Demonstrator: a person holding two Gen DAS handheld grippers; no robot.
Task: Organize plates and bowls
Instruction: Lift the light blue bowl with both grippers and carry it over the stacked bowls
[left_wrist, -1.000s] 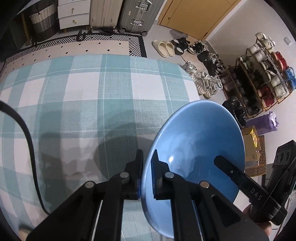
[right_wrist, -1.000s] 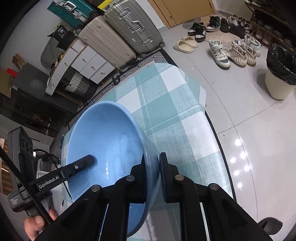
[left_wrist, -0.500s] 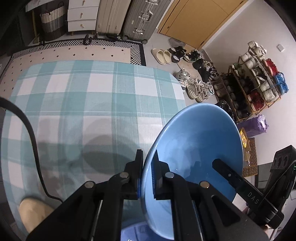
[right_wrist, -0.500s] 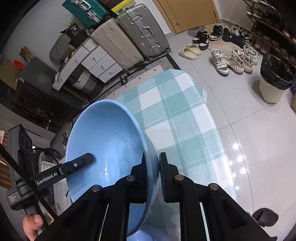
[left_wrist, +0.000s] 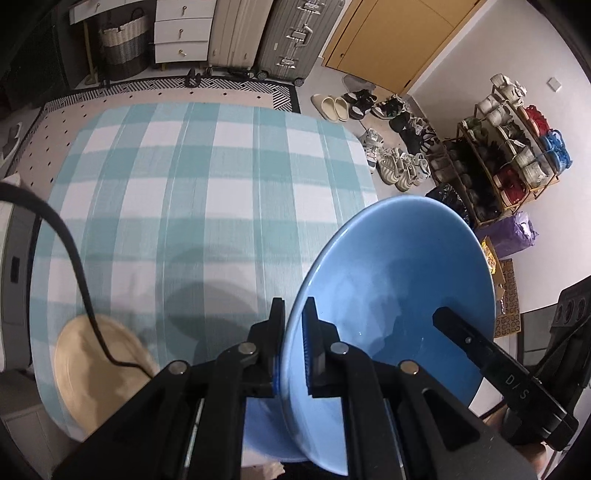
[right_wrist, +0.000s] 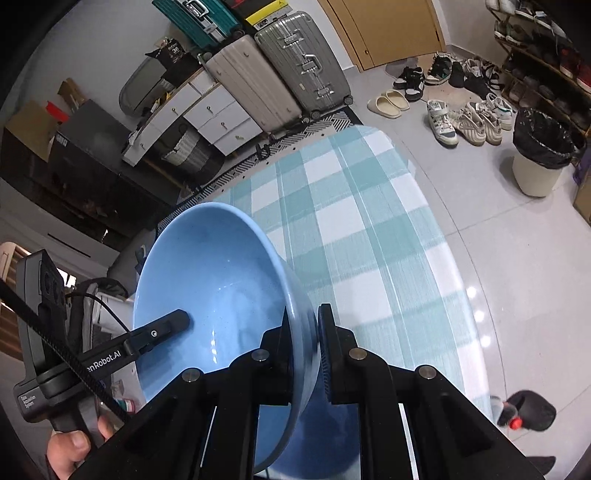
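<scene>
A large blue bowl (left_wrist: 399, 295) is held in the air above the checked table, gripped from both sides. My left gripper (left_wrist: 293, 328) is shut on its near rim. My right gripper (right_wrist: 303, 328) is shut on the opposite rim of the bowl (right_wrist: 214, 295). Each gripper's finger shows inside the bowl in the other's view. A second blue dish (left_wrist: 266, 432) lies below the bowl, mostly hidden; it also shows in the right wrist view (right_wrist: 325, 446). A beige plate (left_wrist: 99, 373) lies on the table at the near left.
The teal and white checked tablecloth (left_wrist: 207, 192) covers the table. A black cable (left_wrist: 70, 251) crosses the left side. Suitcases (left_wrist: 288, 37), drawers, a shoe rack (left_wrist: 513, 155), shoes and a bin (right_wrist: 539, 155) stand around on the floor.
Both grippers have risen and pulled back with the blue bowl. The beige plate and the blue dish below have come into view.
</scene>
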